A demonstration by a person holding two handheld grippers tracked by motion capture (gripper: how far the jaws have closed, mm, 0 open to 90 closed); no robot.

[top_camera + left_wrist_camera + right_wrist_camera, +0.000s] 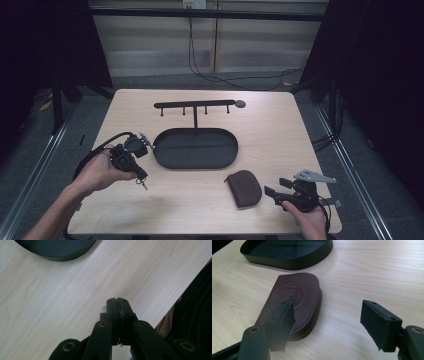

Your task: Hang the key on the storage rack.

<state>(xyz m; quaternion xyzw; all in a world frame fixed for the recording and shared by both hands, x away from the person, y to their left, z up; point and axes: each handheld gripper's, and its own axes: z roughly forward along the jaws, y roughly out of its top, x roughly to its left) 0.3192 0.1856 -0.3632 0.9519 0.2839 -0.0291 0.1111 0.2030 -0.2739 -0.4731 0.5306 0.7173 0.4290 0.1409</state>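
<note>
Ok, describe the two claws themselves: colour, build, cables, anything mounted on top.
Both are black two-jaw tools. The left claw trails a black cable that loops away from the hand, and its linkage arms carry brass-coloured pivot pins. The right claw has flat, rectangular matte pads, the same brass pins, and a grey three-cornered plate on top. The forearms are bare.

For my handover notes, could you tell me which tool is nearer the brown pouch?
Right. The right tool sits just beside the brown pouch; the left tool is across the table.

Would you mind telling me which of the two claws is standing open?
The right claw, beside the brown pouch, has its jaws wide apart; the left claw's jaws are pressed together.
</note>
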